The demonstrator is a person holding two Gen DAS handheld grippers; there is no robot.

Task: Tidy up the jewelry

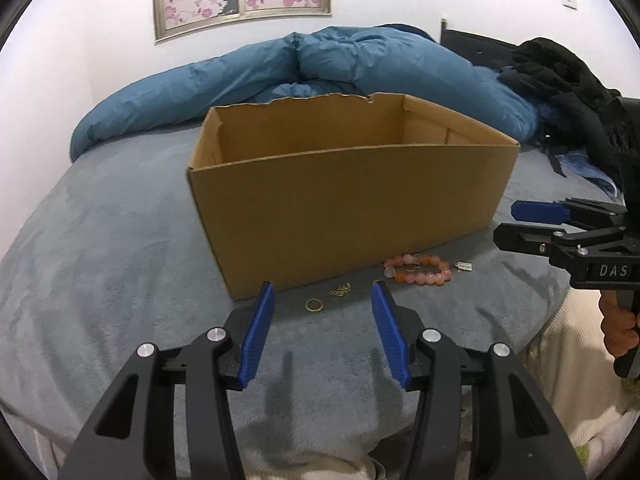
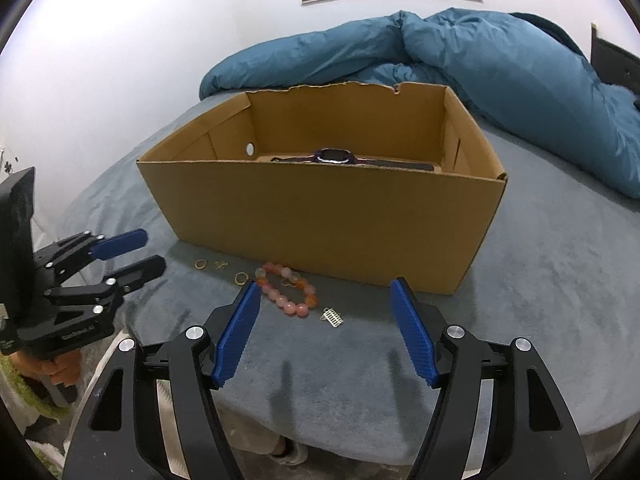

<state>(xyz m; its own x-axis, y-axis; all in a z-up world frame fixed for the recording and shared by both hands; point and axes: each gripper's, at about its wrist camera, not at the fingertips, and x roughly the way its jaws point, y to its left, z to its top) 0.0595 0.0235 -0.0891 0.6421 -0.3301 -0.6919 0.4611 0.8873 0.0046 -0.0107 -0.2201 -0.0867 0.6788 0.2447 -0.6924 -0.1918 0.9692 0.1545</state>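
Bracelet [image 2: 289,290]: pink and orange beads in a loop, lying on the bed [image 2: 540,280] just in front of the box [image 2: 320,216]; probably light, hard and slippery, so pinch across one side of the loop.
Rings [image 1: 314,305]: small gold hoops left of the bracelet, thin and flat on the soft cover; likely fiddly to pick up.
Charm [image 2: 334,317]: tiny silver piece just right of the bracelet.
Box: open top, a watch [image 2: 334,156] already inside.
Left tongs [image 1: 323,332]: open, nothing between them, tilted down toward the rings.
Right tongs [image 2: 326,330]: open wider, empty, angled down over the bracelet and charm.
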